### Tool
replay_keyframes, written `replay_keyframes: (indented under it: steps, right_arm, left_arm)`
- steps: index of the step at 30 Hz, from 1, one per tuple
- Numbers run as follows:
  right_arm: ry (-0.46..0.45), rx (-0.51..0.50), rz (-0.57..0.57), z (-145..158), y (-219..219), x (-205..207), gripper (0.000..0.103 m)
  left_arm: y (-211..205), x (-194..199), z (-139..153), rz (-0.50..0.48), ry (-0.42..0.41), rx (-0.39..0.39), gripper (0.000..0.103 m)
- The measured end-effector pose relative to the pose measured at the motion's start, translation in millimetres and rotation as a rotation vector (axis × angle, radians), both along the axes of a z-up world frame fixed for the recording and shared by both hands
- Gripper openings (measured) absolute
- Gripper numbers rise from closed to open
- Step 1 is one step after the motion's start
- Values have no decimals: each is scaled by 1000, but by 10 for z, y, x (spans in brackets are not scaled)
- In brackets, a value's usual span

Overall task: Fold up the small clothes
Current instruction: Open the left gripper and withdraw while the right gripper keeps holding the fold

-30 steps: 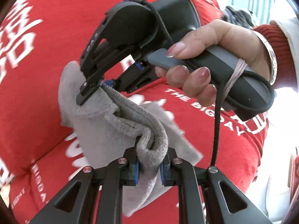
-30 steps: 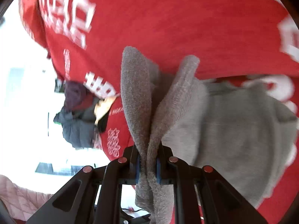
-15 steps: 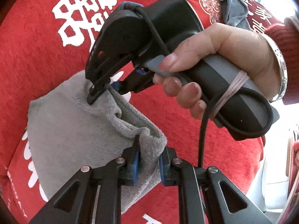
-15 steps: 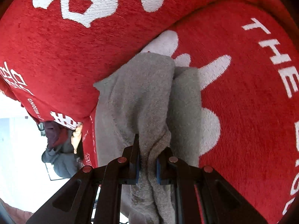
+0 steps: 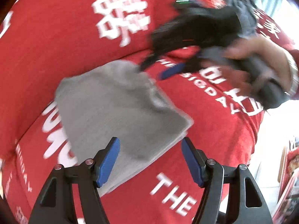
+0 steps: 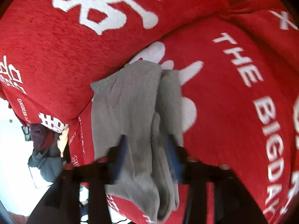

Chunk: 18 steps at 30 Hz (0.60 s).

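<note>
A small grey garment [image 5: 119, 108] lies folded flat on the red sofa seat. My left gripper [image 5: 150, 160] is open, its blue pads on either side of the garment's near edge and apart from it. My right gripper [image 5: 158, 69] shows blurred at the garment's far corner in the left wrist view, jaws apart. In the right wrist view the same grey garment [image 6: 134, 115] lies along the seat between the open, blurred fingers of my right gripper [image 6: 147, 158].
The red sofa cover [image 5: 186, 130] has white lettering; its back cushion [image 5: 65, 28] rises behind the garment. A pile of dark clothes [image 6: 43, 149] lies past the sofa's end. Another grey cloth [image 5: 241, 1] sits at the back right.
Both grippers have opened and let go of the grey garment, which now lies flat on the seat. The right gripper is moving away, blurred.
</note>
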State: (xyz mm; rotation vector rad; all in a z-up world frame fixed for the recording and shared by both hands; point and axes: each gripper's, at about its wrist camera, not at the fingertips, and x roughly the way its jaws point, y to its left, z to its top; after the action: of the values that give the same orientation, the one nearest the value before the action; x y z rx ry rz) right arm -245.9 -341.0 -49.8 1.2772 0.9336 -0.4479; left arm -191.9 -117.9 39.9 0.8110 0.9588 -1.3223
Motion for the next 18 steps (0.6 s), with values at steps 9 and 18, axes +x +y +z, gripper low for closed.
replay_keyframes:
  steps: [9, 18]
  right_arm:
    - [-47, 30, 27, -22, 414, -35, 56]
    - [64, 8, 33, -185, 389, 80, 8]
  left_arm:
    - [68, 1046, -262, 331, -8, 48, 69]
    - [-44, 1395, -700, 444, 16, 138, 69]
